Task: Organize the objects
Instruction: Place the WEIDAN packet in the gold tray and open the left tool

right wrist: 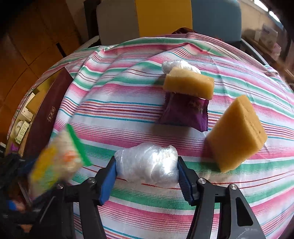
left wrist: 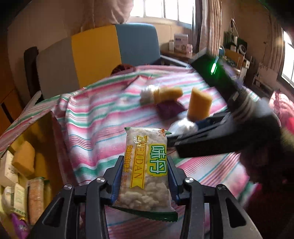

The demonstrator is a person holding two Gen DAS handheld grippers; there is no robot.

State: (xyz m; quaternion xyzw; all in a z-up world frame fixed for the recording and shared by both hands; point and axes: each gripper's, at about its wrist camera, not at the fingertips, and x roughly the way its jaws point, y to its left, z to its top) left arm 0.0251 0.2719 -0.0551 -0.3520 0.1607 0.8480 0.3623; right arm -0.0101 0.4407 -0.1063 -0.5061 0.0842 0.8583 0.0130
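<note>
While my left fingers (left wrist: 144,181) clench the green-edged rice-cracker packet (left wrist: 145,165), my right fingers (right wrist: 147,171) should squeeze the clear plastic-wrapped bundle (right wrist: 148,163) gently.

Daylight enters through the windows (left wrist: 165,11) at 12 o'clock and 3 o'clock in the left wrist view; panes blown out white. Interior warm, moderately bright. Fisheye bends the edges; corners vignette to black. Motion blur smears the right hand-held gripper (left wrist: 185,128) in that view and the snack packet (right wrist: 57,161) at 8 o'clock in the right wrist view. Soft shadows under the sponge (right wrist: 237,134).
</note>
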